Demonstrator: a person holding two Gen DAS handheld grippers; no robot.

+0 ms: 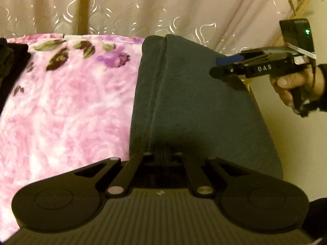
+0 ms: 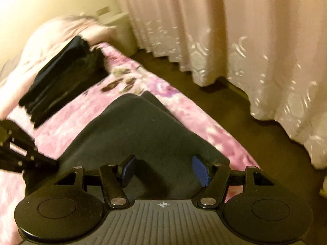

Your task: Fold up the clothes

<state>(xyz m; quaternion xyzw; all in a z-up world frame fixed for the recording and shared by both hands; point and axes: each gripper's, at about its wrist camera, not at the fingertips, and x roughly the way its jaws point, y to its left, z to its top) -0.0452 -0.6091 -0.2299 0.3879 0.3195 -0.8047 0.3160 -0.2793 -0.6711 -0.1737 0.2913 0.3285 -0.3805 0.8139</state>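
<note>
A dark grey garment (image 1: 194, 102) lies folded on the pink floral blanket (image 1: 67, 106), with a seam running down toward my left gripper (image 1: 162, 153). That gripper is shut, and its tips pinch the garment's near edge. In the right wrist view the same gripper (image 2: 53, 162) meets the garment (image 2: 139, 126) at its left edge. My right gripper (image 2: 164, 169) hovers open over the garment's near part, its blue pads (image 2: 201, 170) wide apart with nothing between them. The left wrist view shows it (image 1: 219, 65) above the garment's right edge, held by a hand (image 1: 286, 87).
A pile of dark folded clothes (image 2: 61, 77) sits further along the bed, beside a pale blurred bundle (image 2: 51, 38). Patterned curtains (image 2: 255, 51) hang along the brown floor (image 2: 245, 126) to the right of the bed. A white cabinet (image 2: 122, 30) stands in the corner.
</note>
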